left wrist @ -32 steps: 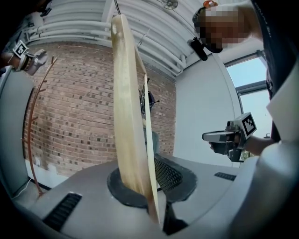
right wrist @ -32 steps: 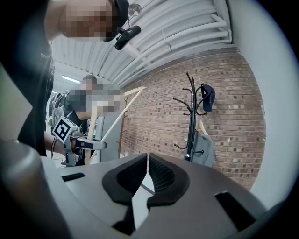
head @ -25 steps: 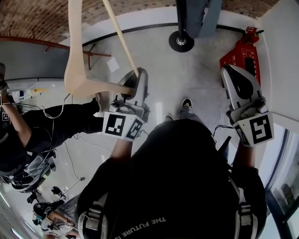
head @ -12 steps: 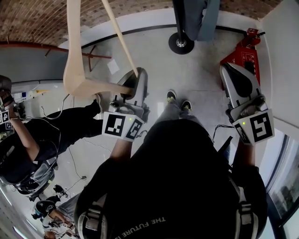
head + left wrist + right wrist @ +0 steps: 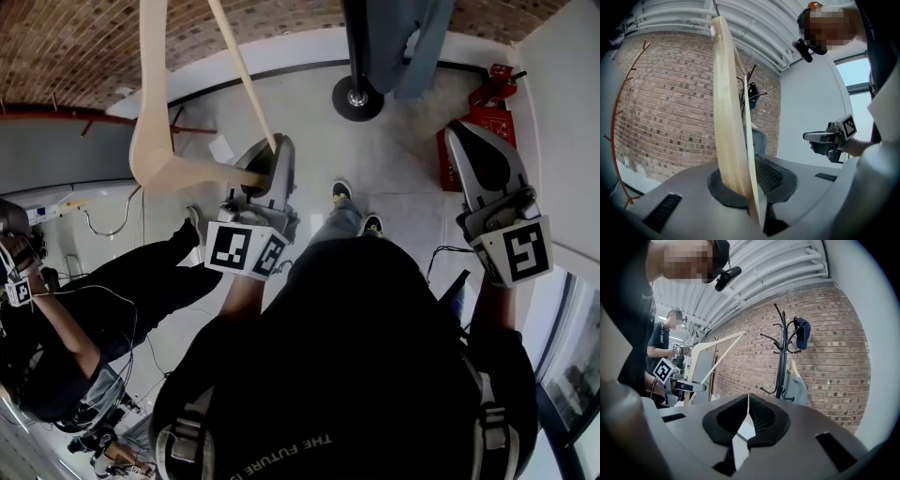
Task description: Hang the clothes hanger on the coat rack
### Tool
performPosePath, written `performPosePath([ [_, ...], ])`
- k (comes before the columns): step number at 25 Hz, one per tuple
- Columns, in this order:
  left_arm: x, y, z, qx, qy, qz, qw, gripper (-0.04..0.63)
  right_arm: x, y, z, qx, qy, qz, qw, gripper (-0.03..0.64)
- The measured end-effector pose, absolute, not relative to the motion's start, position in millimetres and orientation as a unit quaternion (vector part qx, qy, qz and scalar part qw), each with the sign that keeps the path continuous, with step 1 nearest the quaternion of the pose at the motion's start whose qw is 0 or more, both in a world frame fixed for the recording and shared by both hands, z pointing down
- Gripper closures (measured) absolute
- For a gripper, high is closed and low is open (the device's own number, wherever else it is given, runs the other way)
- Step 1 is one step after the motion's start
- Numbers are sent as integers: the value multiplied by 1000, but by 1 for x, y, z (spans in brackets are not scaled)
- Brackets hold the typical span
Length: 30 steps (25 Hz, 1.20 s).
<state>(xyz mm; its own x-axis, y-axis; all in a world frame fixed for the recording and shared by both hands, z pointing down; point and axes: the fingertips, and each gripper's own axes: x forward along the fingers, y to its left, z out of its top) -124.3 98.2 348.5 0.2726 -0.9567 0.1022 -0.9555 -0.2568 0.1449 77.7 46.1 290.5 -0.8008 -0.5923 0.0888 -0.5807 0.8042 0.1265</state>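
Note:
A pale wooden clothes hanger (image 5: 150, 141) sticks up and to the left from my left gripper (image 5: 272, 150), which is shut on one end of it. In the left gripper view the hanger (image 5: 725, 117) rises steeply between the pads. The black coat rack (image 5: 357, 97) stands on the floor ahead, its round base beyond and to the right of the left gripper. In the right gripper view the coat rack (image 5: 782, 352) carries a dark cap and a grey garment. My right gripper (image 5: 461, 136) is level at the right, shut and empty, its tips touching (image 5: 748, 401).
A red object (image 5: 480, 117) sits on the floor by the white wall at the right. Another person in black (image 5: 56, 319) stands at the left, with cables on the floor nearby. A thin rust-red stand (image 5: 623, 117) lines the brick wall.
The person's feet have stepped forward and the rack's base has slid a little nearer in the head view. Both grippers keep their pose, and the hanger stays held.

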Motion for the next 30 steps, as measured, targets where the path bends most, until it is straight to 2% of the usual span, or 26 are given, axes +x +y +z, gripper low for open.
performPosePath([
  [12,-186,45,341,810,-581,-20,78,551,16,-14,261,317,-943,-79,67,595],
  [30,-224,6,343,809,-582,-19,75,551,-29,-61,263,310,-942,-100,85,594],
])
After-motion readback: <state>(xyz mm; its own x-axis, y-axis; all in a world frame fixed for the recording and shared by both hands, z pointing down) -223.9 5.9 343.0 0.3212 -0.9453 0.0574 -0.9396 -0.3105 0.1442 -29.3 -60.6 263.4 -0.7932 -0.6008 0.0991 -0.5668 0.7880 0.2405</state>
